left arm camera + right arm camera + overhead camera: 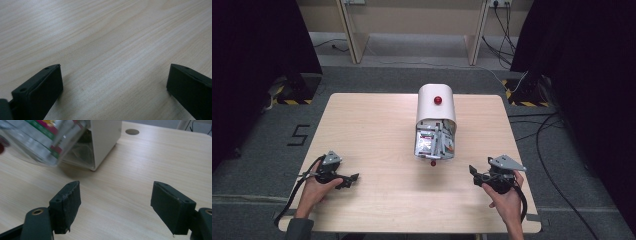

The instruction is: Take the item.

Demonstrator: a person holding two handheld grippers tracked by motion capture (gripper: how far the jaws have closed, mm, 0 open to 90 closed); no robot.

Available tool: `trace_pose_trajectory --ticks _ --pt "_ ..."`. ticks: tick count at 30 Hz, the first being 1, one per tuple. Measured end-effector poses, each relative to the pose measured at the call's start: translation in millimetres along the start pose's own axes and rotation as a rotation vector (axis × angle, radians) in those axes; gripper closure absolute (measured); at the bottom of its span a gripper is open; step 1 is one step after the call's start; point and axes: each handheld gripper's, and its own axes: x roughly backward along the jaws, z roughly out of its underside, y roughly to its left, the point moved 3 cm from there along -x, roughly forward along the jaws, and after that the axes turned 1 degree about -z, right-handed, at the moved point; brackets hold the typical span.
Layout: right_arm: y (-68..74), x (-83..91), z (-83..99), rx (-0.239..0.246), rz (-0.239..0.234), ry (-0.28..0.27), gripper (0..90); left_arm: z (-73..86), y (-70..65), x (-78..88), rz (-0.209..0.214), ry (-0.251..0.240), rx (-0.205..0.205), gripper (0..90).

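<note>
Tabletop (362, 125) of pale wood bears a white dispenser box (436, 107) at its middle, its clear tilt-out drawer (434, 142) hanging open toward the person, packets showing inside. Left gripper (354, 178) rests low near the table's near-left edge, jaws wide and empty. Right gripper (473, 175), also spread with nothing between its jaws, points toward the drawer, likely about to work it.
</note>
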Motion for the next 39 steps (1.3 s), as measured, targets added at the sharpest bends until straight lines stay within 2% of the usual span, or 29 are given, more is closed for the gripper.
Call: trace_pose_trajectory --ticks 11,23,32,39 --pt "23.8 20.9 -20.8 0.034 -0.021 -0.047 26.2 0.0 0.0 0.0 0.000 0.000 0.000 0.0" --pt "52.0 41.5 -40.8 0.096 -0.062 -0.093 27.6 0.0 0.0 -0.1 0.000 -0.002 0.000 0.0" --pt "58.8 38.9 -46.1 0.107 -0.075 -0.104 29.1 0.0 0.0 0.0 0.000 0.000 0.000 0.0" --pt "68.7 33.3 -56.7 0.145 -0.092 -0.112 31.1 0.0 0.1 0.0 0.001 0.000 -0.001 0.0"
